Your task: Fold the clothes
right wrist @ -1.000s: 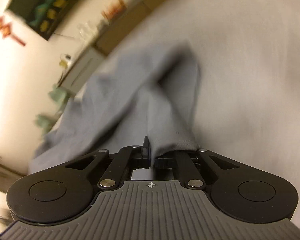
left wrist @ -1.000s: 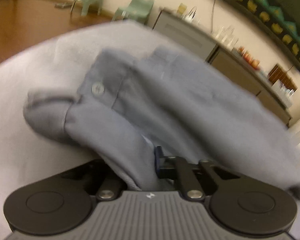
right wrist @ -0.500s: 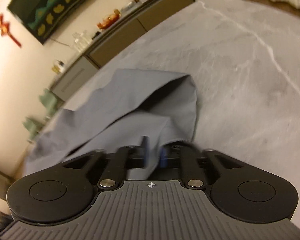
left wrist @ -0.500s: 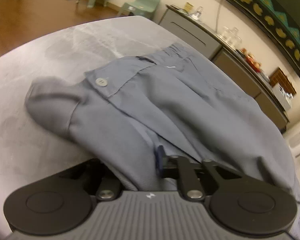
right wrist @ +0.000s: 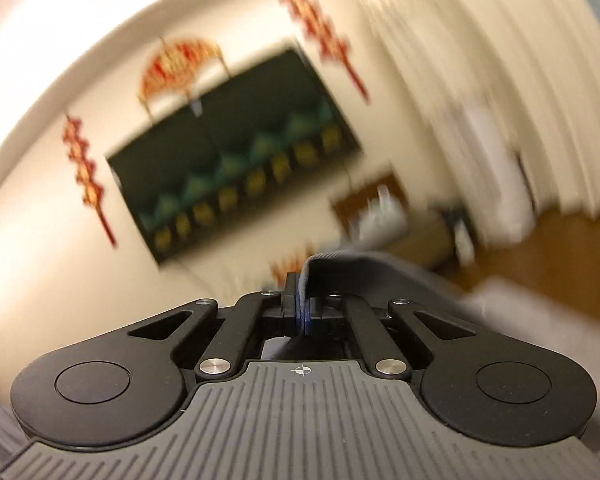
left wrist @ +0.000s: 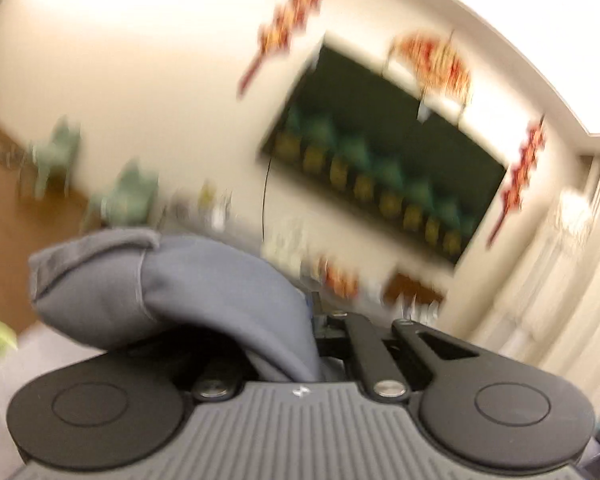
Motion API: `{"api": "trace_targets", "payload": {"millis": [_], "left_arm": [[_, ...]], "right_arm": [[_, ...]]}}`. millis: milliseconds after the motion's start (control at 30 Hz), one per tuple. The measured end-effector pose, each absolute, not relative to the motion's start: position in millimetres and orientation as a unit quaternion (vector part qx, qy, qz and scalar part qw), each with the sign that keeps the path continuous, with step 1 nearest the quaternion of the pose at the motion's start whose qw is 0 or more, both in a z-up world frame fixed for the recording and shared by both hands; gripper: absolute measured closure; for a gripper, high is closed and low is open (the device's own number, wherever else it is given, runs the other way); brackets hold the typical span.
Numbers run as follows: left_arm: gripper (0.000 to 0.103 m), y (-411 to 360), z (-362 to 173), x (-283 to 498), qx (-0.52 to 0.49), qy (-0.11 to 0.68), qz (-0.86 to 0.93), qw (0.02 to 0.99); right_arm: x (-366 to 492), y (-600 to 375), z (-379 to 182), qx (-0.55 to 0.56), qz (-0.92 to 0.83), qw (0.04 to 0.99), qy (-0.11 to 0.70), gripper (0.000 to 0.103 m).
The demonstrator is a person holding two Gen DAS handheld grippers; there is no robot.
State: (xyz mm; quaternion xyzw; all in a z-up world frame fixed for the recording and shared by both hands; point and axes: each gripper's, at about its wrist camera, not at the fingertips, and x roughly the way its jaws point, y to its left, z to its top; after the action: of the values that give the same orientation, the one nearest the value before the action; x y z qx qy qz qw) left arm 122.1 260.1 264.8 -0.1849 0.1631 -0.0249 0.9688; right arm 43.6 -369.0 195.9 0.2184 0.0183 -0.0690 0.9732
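We see the left gripper (left wrist: 314, 320) clamped on the grey-blue shorts (left wrist: 172, 280), whose cloth drapes over its left side, while the right gripper (right wrist: 302, 304) pinches their hem, both facing the blurred wall.

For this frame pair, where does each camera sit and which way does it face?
Left wrist: on the left claw, facing the blurred wall over its own black linkage, shut on a grey garment bulging leftward.
Right wrist: on the right claw, facing the same wall and curtains, shut on a garment edge draping right.
Shared: the dark wall panel with red hangings, and the grey cloth. No hand or sleeve shows.
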Motion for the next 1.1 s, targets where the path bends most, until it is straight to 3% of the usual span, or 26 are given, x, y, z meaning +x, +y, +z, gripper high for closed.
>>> {"api": "trace_targets", "payload": {"millis": [33,100,167,233,333,533,600,633,700,800,833,867,900,933,1100], "left_arm": [[0.097,253.3,264.7,138.8,-0.144,0.186,0.007,0.972],[0.099,244.3,238.9,170.1,-0.096,0.268,0.059,0.957],[0.1,239.9,201.8,193.2,-0.075,0.348,0.094,0.93],[0.099,246.8,181.3,176.3,-0.108,0.324,0.07,0.937],[0.099,266.2,115.5,170.6,-0.139,0.388,0.085,0.907],[0.098,308.2,27.2,117.1,-0.199,0.415,0.066,0.885],[0.097,322.6,7.6,106.7,-0.215,0.42,0.058,0.879],[0.096,326.7,1.0,101.0,-0.221,0.421,0.054,0.878],[0.089,334.4,-5.4,90.3,-0.232,0.415,0.051,0.878],[0.056,327.7,-10.9,95.7,-0.23,0.419,0.059,0.877],[0.056,323.9,-10.8,101.6,-0.224,0.421,0.061,0.877],[0.062,320.4,-8.2,107.0,-0.212,0.421,0.061,0.88],[0.095,318.6,-3.7,114.4,-0.203,0.419,0.057,0.883],[0.098,320.8,5.9,117.0,-0.204,0.407,0.052,0.889],[0.098,347.2,90.3,73.1,-0.248,0.226,0.007,0.942]], "right_arm": [[56.4,-365.8,208.6,0.195,-0.082,0.977,0.038,0.103],[124.2,-354.9,188.9,0.133,-0.088,0.966,0.206,0.103],[128.5,-348.3,165.5,0.132,-0.099,0.959,0.229,0.103],[121.6,-342.9,140.0,0.144,-0.098,0.958,0.23,0.103],[119.6,-341.0,75.6,0.16,-0.098,0.937,0.295,0.103],[76.6,-377.2,-36.9,0.286,-0.094,0.874,0.381,0.097],[72.9,-383.1,-43.1,0.315,-0.084,0.866,0.379,0.085],[71.2,-382.5,-42.4,0.307,-0.091,0.873,0.367,0.066],[71.4,-385.6,-40.2,0.309,-0.109,0.876,0.354,0.042],[79.5,-396.6,-42.9,0.348,-0.123,0.862,0.349,0.043],[81.4,-401.1,-48.3,0.357,-0.126,0.857,0.349,0.044],[89.9,-402.3,-53.2,0.355,-0.128,0.856,0.353,0.051],[100.5,-400.7,-55.1,0.342,-0.125,0.86,0.358,0.082],[107.8,-399.3,-49.3,0.324,-0.124,0.869,0.352,0.1],[51.7,-385.1,51.6,0.241,-0.115,0.955,0.132,0.101]]}}
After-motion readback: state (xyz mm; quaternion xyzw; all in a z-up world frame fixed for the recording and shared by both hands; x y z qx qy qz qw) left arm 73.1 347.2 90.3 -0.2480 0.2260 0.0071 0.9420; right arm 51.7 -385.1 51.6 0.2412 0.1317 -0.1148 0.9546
